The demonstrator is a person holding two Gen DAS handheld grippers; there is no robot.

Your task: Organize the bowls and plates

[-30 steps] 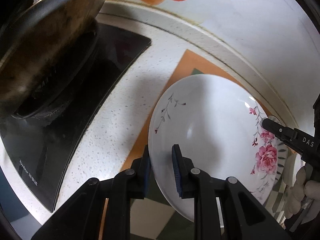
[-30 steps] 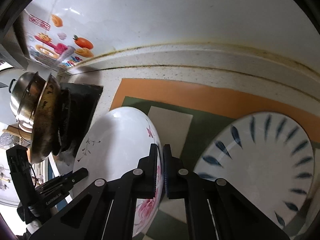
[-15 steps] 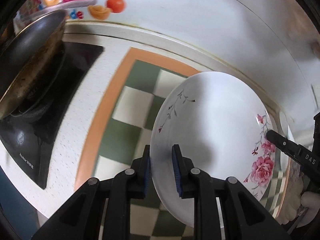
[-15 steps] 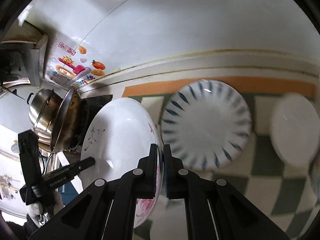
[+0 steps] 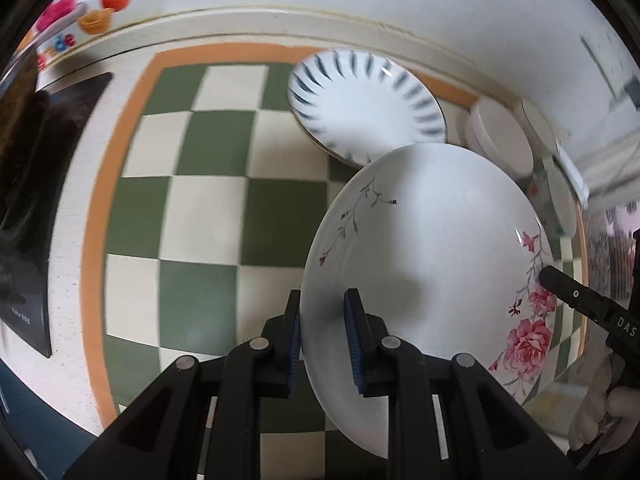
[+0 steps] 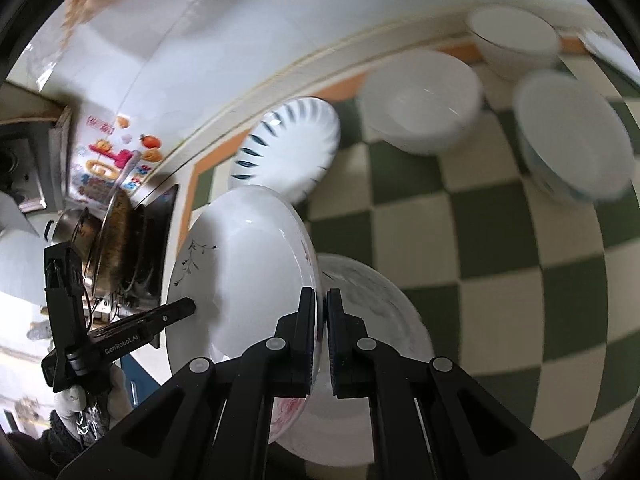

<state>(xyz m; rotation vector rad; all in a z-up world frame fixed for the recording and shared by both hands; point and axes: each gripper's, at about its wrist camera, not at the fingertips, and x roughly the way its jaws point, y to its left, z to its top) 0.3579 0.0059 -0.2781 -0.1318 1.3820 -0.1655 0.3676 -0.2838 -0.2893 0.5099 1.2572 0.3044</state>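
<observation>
A white plate with pink roses is held in the air, tilted, above the checkered mat. My left gripper is shut on its near rim. My right gripper is shut on the opposite rim, where the plate shows edge-on; it also shows in the left wrist view. A blue-striped plate lies on the mat near the wall, also in the right wrist view. Another white plate lies directly under the held plate.
White bowls stand on the green-and-cream checkered mat at the right. A black stove with a pan is at the left. A white wall runs behind.
Both grippers have carried the rose plate up and to the right, away from the stove and over the mat. The striped plate and the bowls have come into view.
</observation>
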